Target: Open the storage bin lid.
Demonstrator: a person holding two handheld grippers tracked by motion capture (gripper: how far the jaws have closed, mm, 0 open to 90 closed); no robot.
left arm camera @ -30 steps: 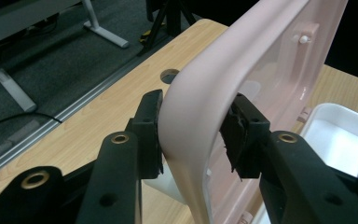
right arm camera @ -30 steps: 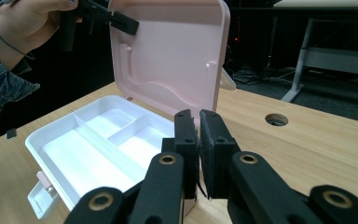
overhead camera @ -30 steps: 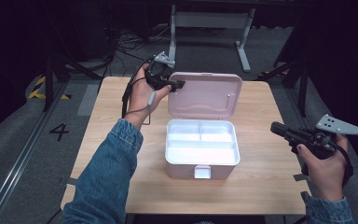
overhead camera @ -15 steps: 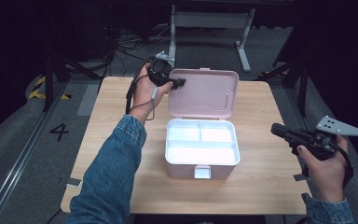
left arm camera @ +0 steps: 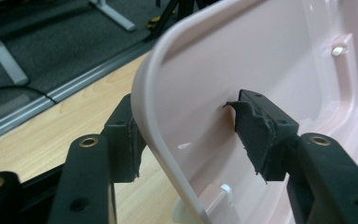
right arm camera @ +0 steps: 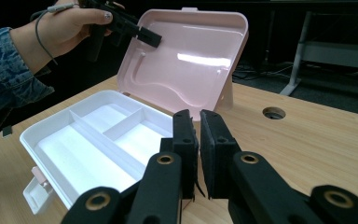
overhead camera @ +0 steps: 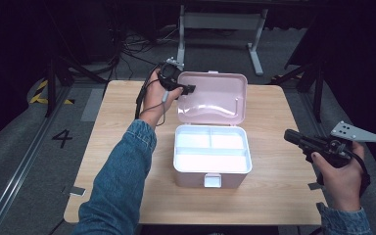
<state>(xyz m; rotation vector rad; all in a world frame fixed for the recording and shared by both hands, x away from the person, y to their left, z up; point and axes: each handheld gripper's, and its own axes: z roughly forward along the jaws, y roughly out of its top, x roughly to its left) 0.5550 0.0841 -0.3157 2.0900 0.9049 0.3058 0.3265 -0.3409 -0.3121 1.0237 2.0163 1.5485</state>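
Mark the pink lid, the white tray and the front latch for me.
pink lid (overhead camera: pixel 220 95), high view, inner face.
white tray (overhead camera: pixel 210 148), high view, centre divider.
front latch (overhead camera: pixel 212 180), high view, tab on the box front.

High view looks down on your table (overhead camera: pixel 274 112); left gripper view sits close at box lid (left arm camera: pixel 261 60); right gripper view faces same lid (right arm camera: pixel 191 51) across table.

Pink lid (left arm camera: pixel 270 60) rim between parted claw (left arm camera: pixel 186 140) jaws

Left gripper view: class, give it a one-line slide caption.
Left tongs straddle the open pink lid's edge, jaws just opening, pads clear.
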